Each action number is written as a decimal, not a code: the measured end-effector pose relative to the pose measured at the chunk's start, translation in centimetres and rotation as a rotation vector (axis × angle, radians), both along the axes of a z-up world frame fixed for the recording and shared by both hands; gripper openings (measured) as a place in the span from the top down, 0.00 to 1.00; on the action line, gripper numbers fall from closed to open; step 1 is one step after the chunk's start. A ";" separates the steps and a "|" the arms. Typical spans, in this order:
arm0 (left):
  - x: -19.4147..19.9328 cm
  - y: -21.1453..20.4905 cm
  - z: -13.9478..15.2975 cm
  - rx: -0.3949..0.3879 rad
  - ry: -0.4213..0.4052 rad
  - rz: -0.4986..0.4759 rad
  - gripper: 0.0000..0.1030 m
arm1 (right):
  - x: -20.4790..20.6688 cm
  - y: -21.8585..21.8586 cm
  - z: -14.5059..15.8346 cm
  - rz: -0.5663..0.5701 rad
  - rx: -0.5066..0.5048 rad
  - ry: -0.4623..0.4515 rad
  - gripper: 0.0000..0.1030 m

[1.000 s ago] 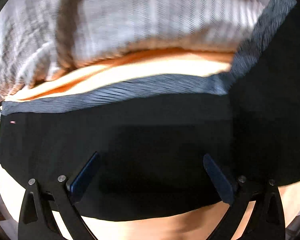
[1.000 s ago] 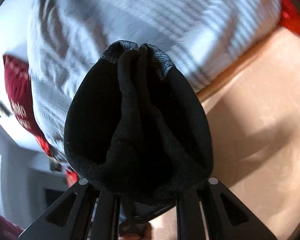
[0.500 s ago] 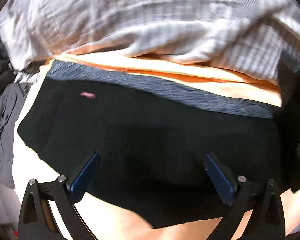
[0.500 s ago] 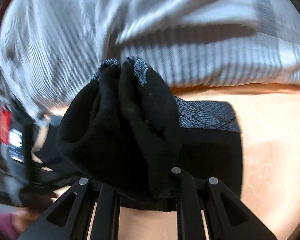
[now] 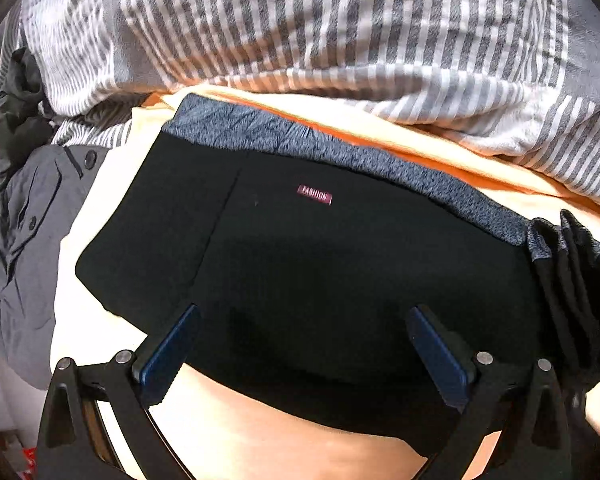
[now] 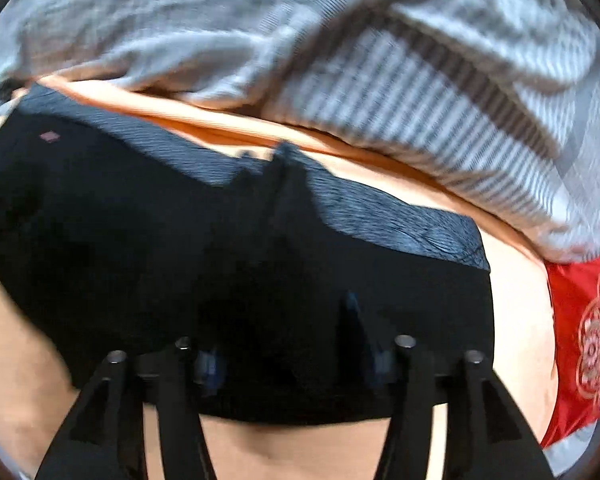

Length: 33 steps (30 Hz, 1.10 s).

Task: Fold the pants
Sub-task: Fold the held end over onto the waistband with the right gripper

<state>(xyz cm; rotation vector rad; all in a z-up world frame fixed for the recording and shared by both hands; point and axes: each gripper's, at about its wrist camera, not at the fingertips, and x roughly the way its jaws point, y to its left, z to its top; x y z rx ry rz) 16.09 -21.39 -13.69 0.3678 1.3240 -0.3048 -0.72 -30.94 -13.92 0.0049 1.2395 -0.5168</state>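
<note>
Left tongs (image 5: 304, 350): spread wide, blue pads (image 5: 170, 350) apart and clamping nothing, pointed steeply down over the near edge of the black pants (image 5: 340, 280). Right tongs (image 6: 284, 340): jaws opening, dark fabric of the pants between them, blurred too much to tell whether the pads touched it; not gripped as far as could be seen.

Pants: lay folded flat on a pale peach sheet (image 5: 292, 440), grey patterned waistband (image 5: 340, 152) along the far edge, small maroon label (image 5: 314, 195) just below it. At the right end, seen from the left wrist, a bunched ridge of black and grey cloth (image 5: 572, 264) stood up from the flat part. From the right wrist, the same ridge rose to a peak (image 6: 286, 168) against the waistband, directly ahead of the jaws.

Beyond the waistband: an orange strip of bedding (image 5: 400, 148), then a grey-and-white striped duvet (image 5: 340, 32) heaped along the far side. To the left in the left wrist view: a grey jacket with dark snap buttons (image 5: 24, 240) beside the sheet, touching its edge. To the right in the right wrist view: a red cloth with a pale round embroidered pattern (image 6: 584, 340), near the end of the pants but apart from them.
</note>
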 end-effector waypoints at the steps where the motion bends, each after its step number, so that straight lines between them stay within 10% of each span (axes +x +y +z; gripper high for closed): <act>1: 0.1 -0.3 0.2 -0.010 0.001 -0.018 0.00 | -0.6 0.8 0.8 0.037 0.014 -0.017 0.42; 11: -4.9 -10.5 0.1 -0.042 0.024 -0.297 0.00 | -7.2 -1.0 6.2 0.142 -0.126 -0.116 0.42; 29: -5.8 -13.6 -4.4 0.054 0.034 -0.357 0.00 | -3.8 1.8 0.6 0.501 -0.266 -0.042 0.43; 30: -5.6 -13.4 -4.5 0.055 0.031 -0.359 0.00 | -3.6 1.4 0.6 0.481 -0.255 -0.035 0.47; 32: -5.6 -13.2 -4.7 0.051 0.030 -0.356 0.00 | -2.8 0.0 0.6 0.412 -0.155 -0.018 0.90; 33: -5.8 -13.2 -4.6 0.048 0.032 -0.353 0.00 | -2.5 -0.5 0.6 0.390 -0.126 -0.010 0.90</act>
